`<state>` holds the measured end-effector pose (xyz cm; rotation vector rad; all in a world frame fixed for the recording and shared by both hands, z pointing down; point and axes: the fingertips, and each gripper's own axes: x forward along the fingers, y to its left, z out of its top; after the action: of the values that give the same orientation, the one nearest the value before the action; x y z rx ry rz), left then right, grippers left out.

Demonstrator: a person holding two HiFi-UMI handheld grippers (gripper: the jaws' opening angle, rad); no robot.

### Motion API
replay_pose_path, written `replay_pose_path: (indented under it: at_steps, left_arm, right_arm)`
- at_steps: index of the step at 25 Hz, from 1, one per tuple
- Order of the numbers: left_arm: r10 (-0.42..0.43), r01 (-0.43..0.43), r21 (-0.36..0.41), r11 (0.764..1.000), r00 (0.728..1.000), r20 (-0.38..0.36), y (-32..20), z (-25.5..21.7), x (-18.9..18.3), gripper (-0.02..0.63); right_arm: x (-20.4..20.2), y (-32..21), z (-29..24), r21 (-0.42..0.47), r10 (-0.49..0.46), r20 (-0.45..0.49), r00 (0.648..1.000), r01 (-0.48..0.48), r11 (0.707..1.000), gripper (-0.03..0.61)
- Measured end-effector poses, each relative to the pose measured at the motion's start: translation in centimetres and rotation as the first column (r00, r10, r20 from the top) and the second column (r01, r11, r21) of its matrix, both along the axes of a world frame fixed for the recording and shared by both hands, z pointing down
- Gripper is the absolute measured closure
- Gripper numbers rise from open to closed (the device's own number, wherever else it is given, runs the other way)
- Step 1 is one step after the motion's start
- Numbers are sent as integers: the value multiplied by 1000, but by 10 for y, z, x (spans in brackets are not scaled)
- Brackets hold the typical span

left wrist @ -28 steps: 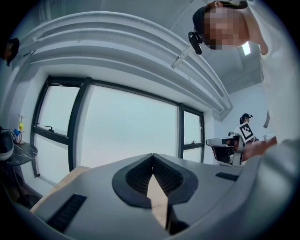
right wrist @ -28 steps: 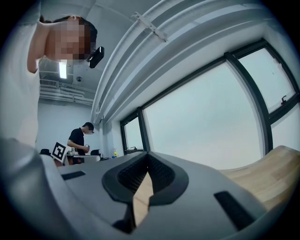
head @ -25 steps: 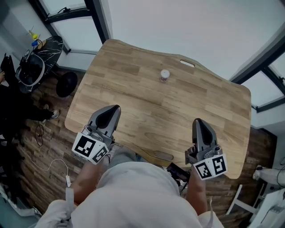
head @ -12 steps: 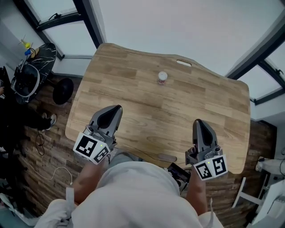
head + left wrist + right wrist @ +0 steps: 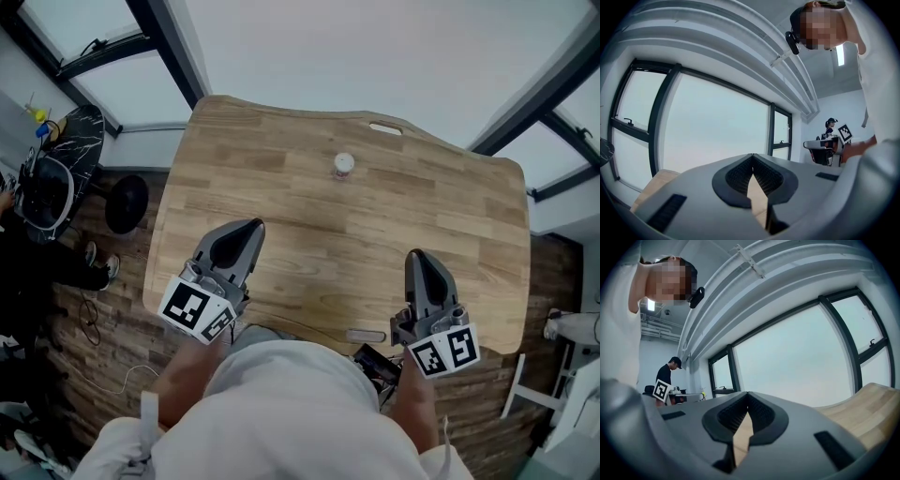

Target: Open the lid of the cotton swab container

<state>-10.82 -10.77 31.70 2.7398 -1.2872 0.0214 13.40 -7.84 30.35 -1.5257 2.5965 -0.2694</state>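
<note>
Cotton swab container (image 5: 344, 166) stands alone toward the far middle of the table (image 5: 281, 202), and its white lid looks to be on, so no part of the opening is done. Your left tongs (image 5: 246, 230) and right tongs (image 5: 418, 258) hover over the near edge, both closed together and empty, well apart from it. The reach, the grip and the lid itself are all left.
</note>
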Motion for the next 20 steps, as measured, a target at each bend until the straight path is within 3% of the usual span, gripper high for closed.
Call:
replay_pose_path:
  at_steps: [20]
  left_arm:
    - [100, -100, -69, 993, 995, -5, -66, 35, -9, 601]
  right_arm:
    - [-36, -74, 44, -82, 28, -42, 999, -32, 996, 563]
